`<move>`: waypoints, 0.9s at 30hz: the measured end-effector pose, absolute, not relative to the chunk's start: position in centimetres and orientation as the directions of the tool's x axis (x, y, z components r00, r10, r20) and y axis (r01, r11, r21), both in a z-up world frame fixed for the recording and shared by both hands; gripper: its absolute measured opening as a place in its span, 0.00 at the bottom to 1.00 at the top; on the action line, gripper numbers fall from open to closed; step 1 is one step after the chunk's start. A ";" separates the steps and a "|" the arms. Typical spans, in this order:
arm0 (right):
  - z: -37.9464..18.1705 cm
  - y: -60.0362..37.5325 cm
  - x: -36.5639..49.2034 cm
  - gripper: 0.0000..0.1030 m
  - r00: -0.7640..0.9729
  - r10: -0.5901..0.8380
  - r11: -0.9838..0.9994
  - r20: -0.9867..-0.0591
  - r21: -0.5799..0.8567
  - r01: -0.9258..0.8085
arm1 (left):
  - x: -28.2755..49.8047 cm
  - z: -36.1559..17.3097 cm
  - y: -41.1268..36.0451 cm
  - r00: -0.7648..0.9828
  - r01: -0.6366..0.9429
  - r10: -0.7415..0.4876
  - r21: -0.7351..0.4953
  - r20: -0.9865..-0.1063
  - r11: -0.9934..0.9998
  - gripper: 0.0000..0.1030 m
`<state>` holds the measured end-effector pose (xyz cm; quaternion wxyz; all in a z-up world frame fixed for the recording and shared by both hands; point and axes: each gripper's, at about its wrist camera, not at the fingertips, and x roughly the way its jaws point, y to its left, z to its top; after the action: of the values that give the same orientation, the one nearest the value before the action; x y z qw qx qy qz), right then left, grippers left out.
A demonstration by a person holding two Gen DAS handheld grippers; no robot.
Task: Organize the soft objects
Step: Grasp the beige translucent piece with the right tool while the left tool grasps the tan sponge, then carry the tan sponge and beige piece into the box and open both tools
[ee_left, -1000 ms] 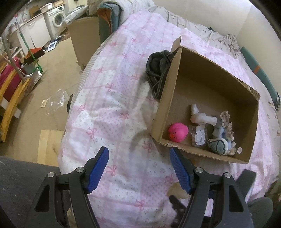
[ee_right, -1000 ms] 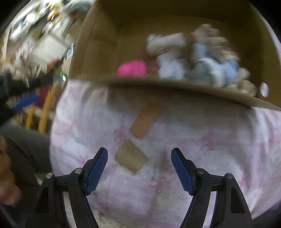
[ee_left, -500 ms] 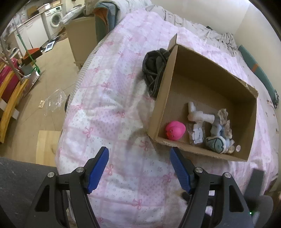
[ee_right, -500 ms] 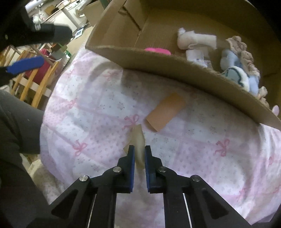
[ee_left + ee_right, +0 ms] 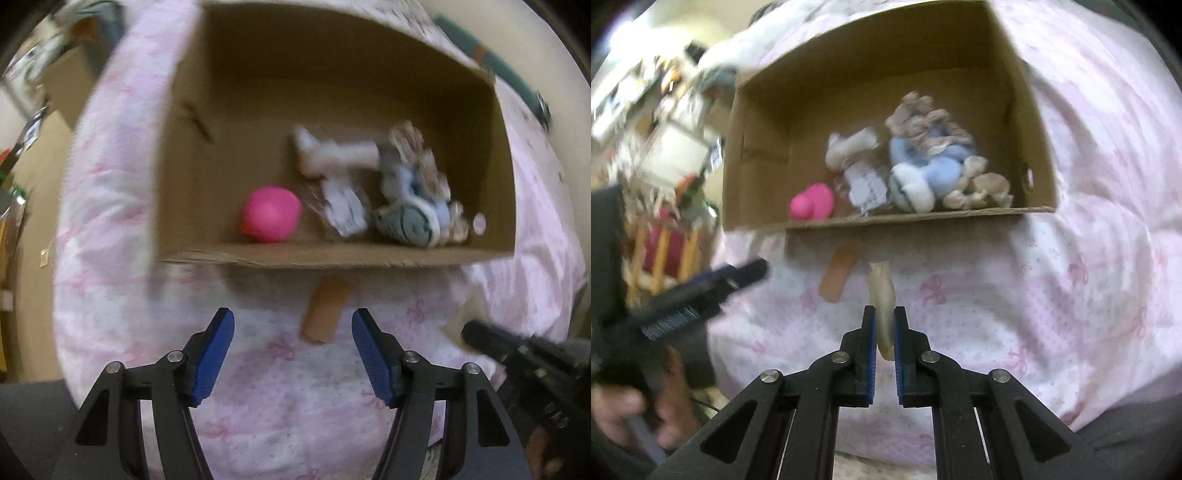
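A cardboard box (image 5: 369,254) (image 5: 923,216) lies on the pink bed cover. It holds a pink toy (image 5: 271,214) (image 5: 812,202), a white soft toy (image 5: 340,155) (image 5: 851,147), a blue and beige plush (image 5: 410,218) (image 5: 934,166) and a small packet (image 5: 345,210). My right gripper (image 5: 884,321) is shut on a beige soft piece (image 5: 882,295) and holds it above the cover in front of the box. An orange soft strip (image 5: 327,308) (image 5: 838,271) lies on the cover. My left gripper (image 5: 293,350) is open and empty, just short of the strip.
The pink patterned bed cover (image 5: 258,387) (image 5: 1071,277) fills the foreground. The bed's left edge drops to the floor (image 5: 33,221) with clutter and furniture (image 5: 665,155). The other gripper shows at the right edge of the left wrist view (image 5: 517,354).
My right gripper has closed on the beige piece and lifted it off the cover. My left gripper has moved right and forward to face the box and the orange strip.
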<state>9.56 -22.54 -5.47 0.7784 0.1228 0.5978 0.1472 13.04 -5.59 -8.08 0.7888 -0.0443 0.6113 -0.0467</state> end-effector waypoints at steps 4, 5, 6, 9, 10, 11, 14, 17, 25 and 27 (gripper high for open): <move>-6.0 -23.9 9.9 0.10 0.255 0.373 0.926 -0.892 0.376 -0.040 | 13.9 -10.5 -7.1 0.181 0.049 -0.143 -0.136 -0.973 0.989 0.57; -6.3 -24.1 10.0 0.10 0.252 0.371 0.926 -0.894 0.376 -0.029 | 14.0 -10.9 -7.4 0.171 0.059 -0.144 -0.136 -0.975 0.989 0.53; -6.4 -24.5 10.0 0.10 0.248 0.371 0.925 -0.895 0.379 -0.018 | 14.1 -11.3 -7.8 0.164 0.070 -0.136 -0.126 -0.977 0.990 0.52; -7.1 -24.9 10.0 0.10 0.250 0.375 0.921 -0.893 0.389 0.005 | 14.4 -12.1 -8.5 0.155 0.094 -0.117 -0.104 -0.981 0.990 0.45; -7.0 -25.0 10.1 0.10 0.250 0.377 0.920 -0.892 0.391 0.006 | 14.4 -12.4 -8.6 0.149 0.097 -0.115 -0.101 -0.982 0.990 0.36; -7.0 -25.0 10.1 0.10 0.250 0.379 0.920 -0.891 0.393 0.005 | 14.5 -12.7 -8.6 0.142 0.099 -0.111 -0.098 -0.984 0.990 0.28; -6.9 -24.8 10.2 0.10 0.252 0.386 0.918 -0.888 0.398 -0.003 | 14.6 -13.1 -8.6 0.133 0.109 -0.120 -0.105 -0.984 0.988 0.14; -6.9 -24.5 10.2 0.10 0.251 0.385 0.919 -0.888 0.395 -0.009 | 14.5 -12.8 -8.5 0.130 0.109 -0.144 -0.130 -0.981 0.985 0.04; -6.9 -24.2 10.3 0.10 0.247 0.392 0.916 -0.886 0.401 -0.016 | 13.3 -11.1 -6.4 0.157 0.053 -0.176 -0.170 -0.972 0.984 0.04; -6.9 -24.0 10.4 0.10 0.246 0.392 0.916 -0.886 0.400 -0.021 | 13.2 -10.9 -6.4 0.168 0.045 -0.170 -0.164 -0.971 0.985 0.04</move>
<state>10.37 -24.00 -6.95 0.7739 0.1548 0.5993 0.1335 13.18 -6.38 -10.91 0.7628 -0.0486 0.6410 -0.0704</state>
